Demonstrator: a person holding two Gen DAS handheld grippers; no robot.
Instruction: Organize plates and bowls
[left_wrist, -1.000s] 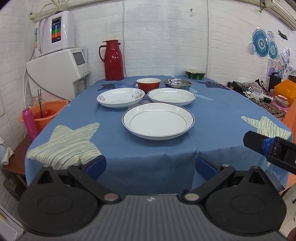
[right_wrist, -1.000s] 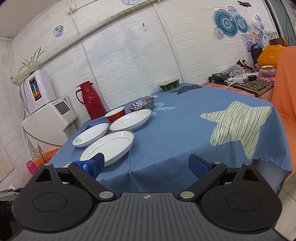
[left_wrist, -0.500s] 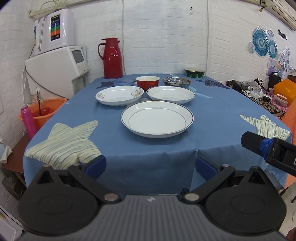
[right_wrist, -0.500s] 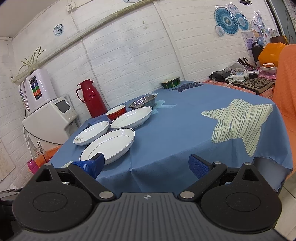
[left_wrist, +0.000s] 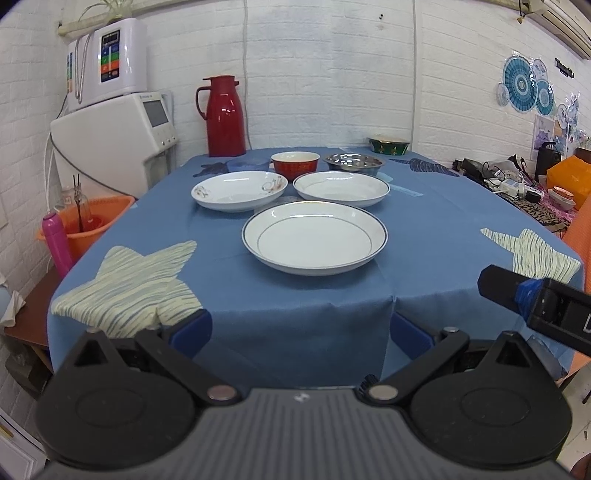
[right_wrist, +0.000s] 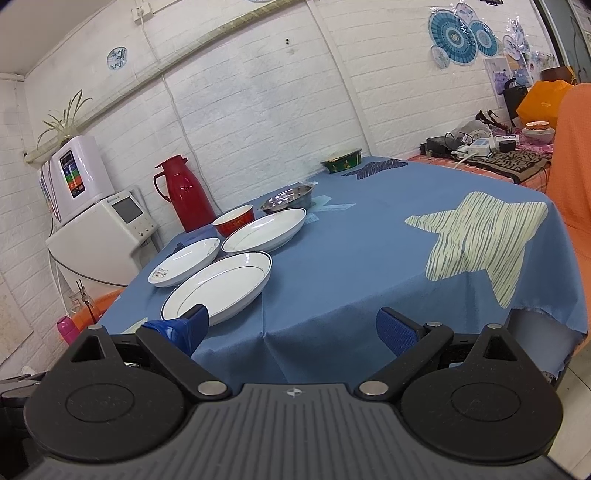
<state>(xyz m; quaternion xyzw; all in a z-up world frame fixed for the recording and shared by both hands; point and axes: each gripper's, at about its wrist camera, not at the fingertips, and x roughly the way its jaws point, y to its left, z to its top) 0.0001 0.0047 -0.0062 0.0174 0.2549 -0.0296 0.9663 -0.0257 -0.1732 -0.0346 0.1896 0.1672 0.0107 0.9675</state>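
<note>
You hold both grippers, left (left_wrist: 301, 328) and right (right_wrist: 291, 328), short of the table (left_wrist: 424, 236), fingers wide and empty. Three plates (left_wrist: 314, 238) sit mid-table, touching; red bowl (left_wrist: 295, 164) and steel bowl (left_wrist: 354, 163) just behind them.

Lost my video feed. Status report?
Left gripper and right gripper open, empty, short of the table. Large plate nearest, untouched. Nothing in the way.
</note>
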